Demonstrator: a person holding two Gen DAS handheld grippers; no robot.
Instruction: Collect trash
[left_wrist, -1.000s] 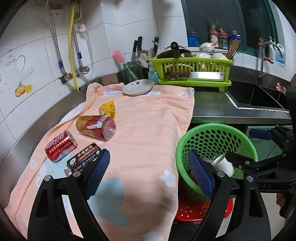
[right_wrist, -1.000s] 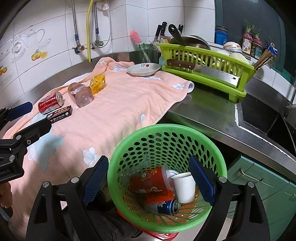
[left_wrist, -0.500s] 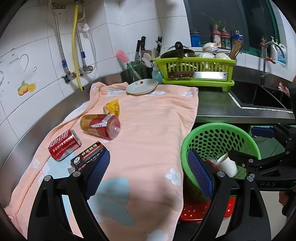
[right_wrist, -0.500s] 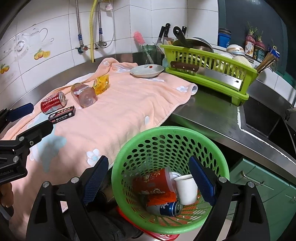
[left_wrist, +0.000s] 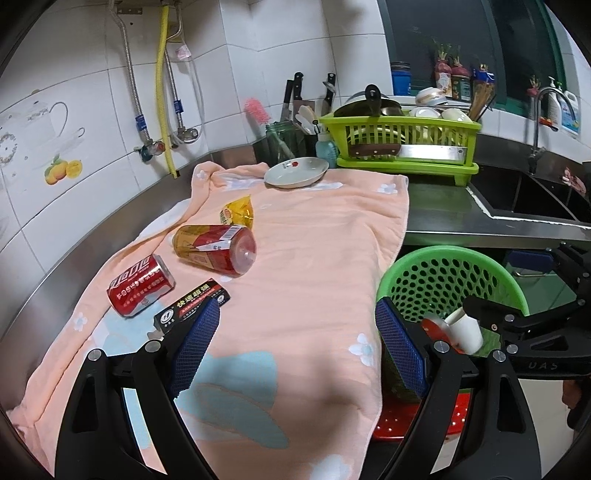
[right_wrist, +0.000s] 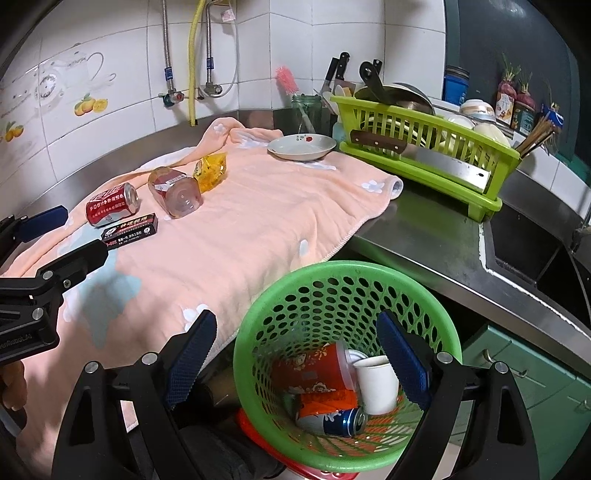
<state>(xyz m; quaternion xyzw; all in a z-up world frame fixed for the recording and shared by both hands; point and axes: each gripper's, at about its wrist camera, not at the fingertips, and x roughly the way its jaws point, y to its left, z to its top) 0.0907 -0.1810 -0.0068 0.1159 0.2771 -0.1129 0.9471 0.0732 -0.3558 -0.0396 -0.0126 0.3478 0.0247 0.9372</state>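
Observation:
Trash lies on a pink towel (left_wrist: 303, 266): a red soda can (left_wrist: 140, 285), a black box (left_wrist: 192, 306), a red-lidded bottle on its side (left_wrist: 216, 249) and a yellow wrapper (left_wrist: 238, 215). My left gripper (left_wrist: 297, 347) hovers over the towel near the box, its jaws opening, with nothing between them. A green perforated basket (right_wrist: 295, 295) sits below the counter edge and holds a red cup, a white paper cup (right_wrist: 376, 382) and a blue can (right_wrist: 340, 421). Above the basket, my right gripper (right_wrist: 297, 358) stands open and empty.
A white dish (left_wrist: 295, 171) rests at the towel's far end. A lime dish rack (left_wrist: 402, 144) with knives and bowls stands behind it. A sink (left_wrist: 532, 199) and tap are at the right. A red stool (left_wrist: 417, 413) lies under the basket.
The left gripper's jaws have spread slightly wider. The view has shifted a little, so the box and can sit nearer the left finger. The right gripper holds still over the basket.

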